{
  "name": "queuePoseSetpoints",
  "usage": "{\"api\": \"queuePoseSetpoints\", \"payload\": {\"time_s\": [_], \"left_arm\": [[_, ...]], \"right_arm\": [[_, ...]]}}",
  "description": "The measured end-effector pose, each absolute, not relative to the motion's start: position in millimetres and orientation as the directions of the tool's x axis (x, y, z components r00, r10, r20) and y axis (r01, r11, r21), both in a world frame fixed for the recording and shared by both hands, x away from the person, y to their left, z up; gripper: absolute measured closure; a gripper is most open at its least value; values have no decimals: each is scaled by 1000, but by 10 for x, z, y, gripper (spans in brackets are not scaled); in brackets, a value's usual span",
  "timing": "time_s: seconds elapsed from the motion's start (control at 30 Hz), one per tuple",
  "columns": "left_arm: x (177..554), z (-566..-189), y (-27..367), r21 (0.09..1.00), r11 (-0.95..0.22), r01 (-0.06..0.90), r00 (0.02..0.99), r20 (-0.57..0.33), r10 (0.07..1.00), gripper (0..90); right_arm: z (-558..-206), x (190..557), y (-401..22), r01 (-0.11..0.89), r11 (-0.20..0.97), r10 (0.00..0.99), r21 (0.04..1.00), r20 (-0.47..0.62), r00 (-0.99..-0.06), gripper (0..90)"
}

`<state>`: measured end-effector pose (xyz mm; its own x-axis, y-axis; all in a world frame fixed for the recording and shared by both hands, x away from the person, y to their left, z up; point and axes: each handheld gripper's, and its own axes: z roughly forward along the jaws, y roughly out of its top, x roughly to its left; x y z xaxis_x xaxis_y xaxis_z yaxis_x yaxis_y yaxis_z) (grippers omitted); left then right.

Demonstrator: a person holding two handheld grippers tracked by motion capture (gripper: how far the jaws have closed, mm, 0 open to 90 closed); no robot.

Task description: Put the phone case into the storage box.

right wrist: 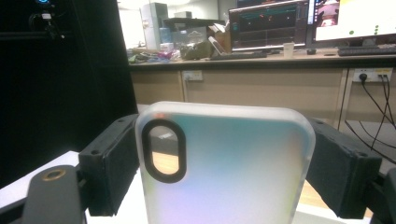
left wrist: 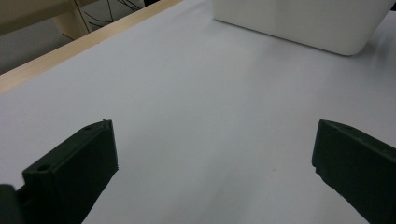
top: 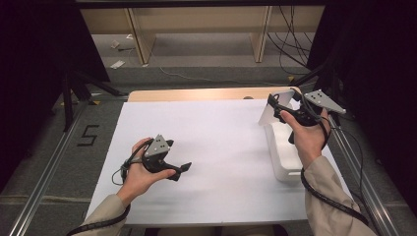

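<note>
While my right gripper [right wrist: 224, 163] pinches the phone case [right wrist: 224, 163], the left gripper [left wrist: 215, 163] idles.
Case upright above the white box [top: 285, 152]; left jaws spread over the table [top: 216, 147].

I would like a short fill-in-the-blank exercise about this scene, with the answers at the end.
1. The right gripper is clamped on a frosted phone ____.
2. The left gripper has its jaws ____, with nothing between them.
3. The case is held above a ____ box at the right side of the table.
4. The oval camera cutout has a ____ rim.

Missing words: case; open; white; black
</note>
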<state>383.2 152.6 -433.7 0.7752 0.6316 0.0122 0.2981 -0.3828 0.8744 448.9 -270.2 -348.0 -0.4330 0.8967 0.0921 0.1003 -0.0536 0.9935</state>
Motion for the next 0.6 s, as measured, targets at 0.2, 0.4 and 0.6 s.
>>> {"api": "queuePoseSetpoints", "payload": {"time_s": [0.2, 0.4, 0.6], "left_arm": [[3836, -4341, 1529, 874, -383, 300, 775, 11, 632, 0], [3835, -4335, 1533, 876, -379, 300, 773, 10, 635, 0], [3836, -4335, 1531, 875, -380, 300, 773, 10, 635, 0]], "right_arm": [[-3480, 4491, -2727, 106, -54, 900, 993, 94, -425, 186], [-3480, 4495, -2745, 104, -56, 903, 993, 95, -418, 186], [-3486, 4501, -2761, 104, -56, 905, 993, 94, -414, 186]]}}
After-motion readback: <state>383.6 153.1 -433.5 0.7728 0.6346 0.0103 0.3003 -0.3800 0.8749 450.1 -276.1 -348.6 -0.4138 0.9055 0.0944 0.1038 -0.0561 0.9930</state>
